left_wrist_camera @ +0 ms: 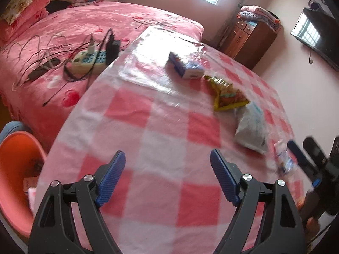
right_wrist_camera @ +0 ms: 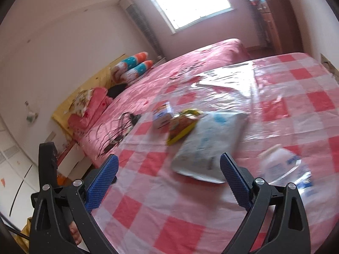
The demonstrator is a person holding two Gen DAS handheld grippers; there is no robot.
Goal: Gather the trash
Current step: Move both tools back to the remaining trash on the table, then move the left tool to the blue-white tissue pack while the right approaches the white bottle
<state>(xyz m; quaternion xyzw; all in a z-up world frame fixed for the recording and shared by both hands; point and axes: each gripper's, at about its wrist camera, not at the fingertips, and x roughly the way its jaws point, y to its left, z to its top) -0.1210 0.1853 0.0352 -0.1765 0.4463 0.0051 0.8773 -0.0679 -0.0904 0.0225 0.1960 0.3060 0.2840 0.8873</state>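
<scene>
On the pink-and-white checked table [left_wrist_camera: 161, 127] the trash lies in a row: a blue-and-white box [left_wrist_camera: 186, 67], a yellow snack bag [left_wrist_camera: 227, 94], a grey-white bag [left_wrist_camera: 252, 129] and a small plastic bottle [left_wrist_camera: 282, 156]. My left gripper [left_wrist_camera: 167, 154] hovers open over bare cloth, short of them, with nothing between its fingers. My right gripper [right_wrist_camera: 169, 157] is open too. The grey-white bag [right_wrist_camera: 207, 144] lies just beyond its tips, and the bottle [right_wrist_camera: 284, 167] is outside its right finger. The snack bag [right_wrist_camera: 182, 124] and box [right_wrist_camera: 162, 114] lie farther off. The picture is motion-blurred.
An orange plastic bin [left_wrist_camera: 17, 169] stands below the table's left edge. A pink bed [left_wrist_camera: 95, 25] behind carries a power strip [left_wrist_camera: 89, 60] with tangled cables. A wooden cabinet [left_wrist_camera: 247, 40] and a wall TV [left_wrist_camera: 317, 36] are at the far right.
</scene>
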